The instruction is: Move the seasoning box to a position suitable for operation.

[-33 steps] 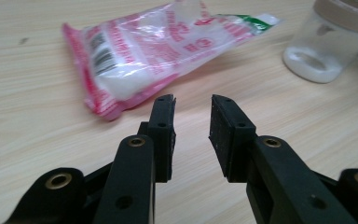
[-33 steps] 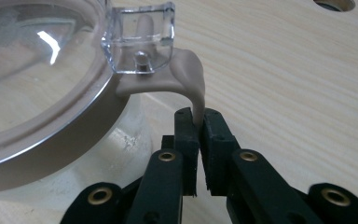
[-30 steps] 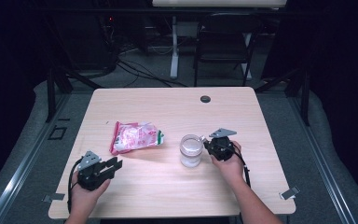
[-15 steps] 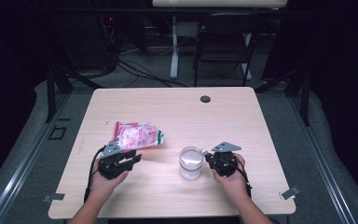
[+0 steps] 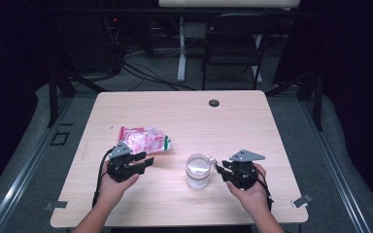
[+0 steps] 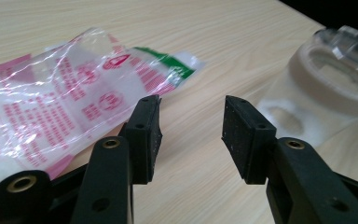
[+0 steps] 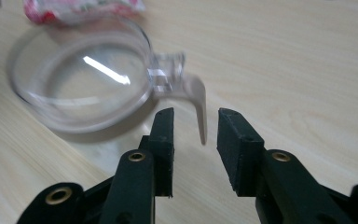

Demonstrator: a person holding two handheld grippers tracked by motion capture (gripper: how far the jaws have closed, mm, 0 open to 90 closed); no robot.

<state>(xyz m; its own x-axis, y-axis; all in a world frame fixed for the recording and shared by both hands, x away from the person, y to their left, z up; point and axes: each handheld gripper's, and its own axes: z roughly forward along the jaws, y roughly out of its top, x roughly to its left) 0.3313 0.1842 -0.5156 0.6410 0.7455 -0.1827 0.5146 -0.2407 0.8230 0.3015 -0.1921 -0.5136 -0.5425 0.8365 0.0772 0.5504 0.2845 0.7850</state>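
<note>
Nearest us, our right gripper (image 5: 222,171) has just parted its jaws and let go of the jar's (image 5: 197,171) handle (image 7: 198,109), which lies just ahead of the gap. Our left gripper (image 5: 144,161), jaws also just widening and empty, has come up beside the packet (image 5: 143,140): likely our next grasp.

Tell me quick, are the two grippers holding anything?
Left gripper: open, just widened, empty, beside the pink-printed plastic packet.
Right gripper: open, just widened, empty, at the clear plastic jar's handle.
</note>
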